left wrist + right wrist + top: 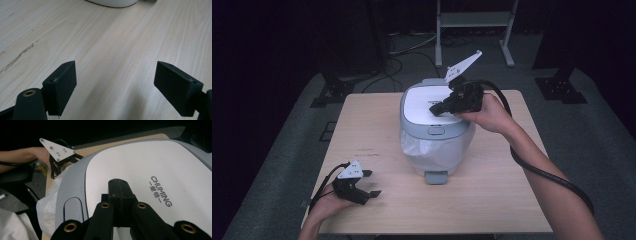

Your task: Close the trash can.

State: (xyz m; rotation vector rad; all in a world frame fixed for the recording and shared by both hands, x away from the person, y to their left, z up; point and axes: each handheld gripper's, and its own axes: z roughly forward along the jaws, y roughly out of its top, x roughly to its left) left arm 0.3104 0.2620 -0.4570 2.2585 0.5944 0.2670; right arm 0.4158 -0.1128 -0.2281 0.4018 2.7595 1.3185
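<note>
– Where's the pedal bin (437,131) and how does it face?
– Mid-table (492,200), upright, pedal (436,177) and lid button (436,131) toward the person, white liner (432,150) bunched under the rim.
– And the grippers?
– Right gripper (435,111) clenched, jaws together on the closed lid (150,170); left gripper (371,183) released, low over the table's near-left corner

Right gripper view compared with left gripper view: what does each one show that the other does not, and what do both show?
Right gripper view alone: the right hand-held gripper, jaws shut, on the white lid printed CHUMING, the grey button, the white liner bag, and farther off the left hand-held gripper.

Left gripper view alone: its own open jaws over bare wood with a dark scratch.

Both: the wooden table and part of the bin.
</note>
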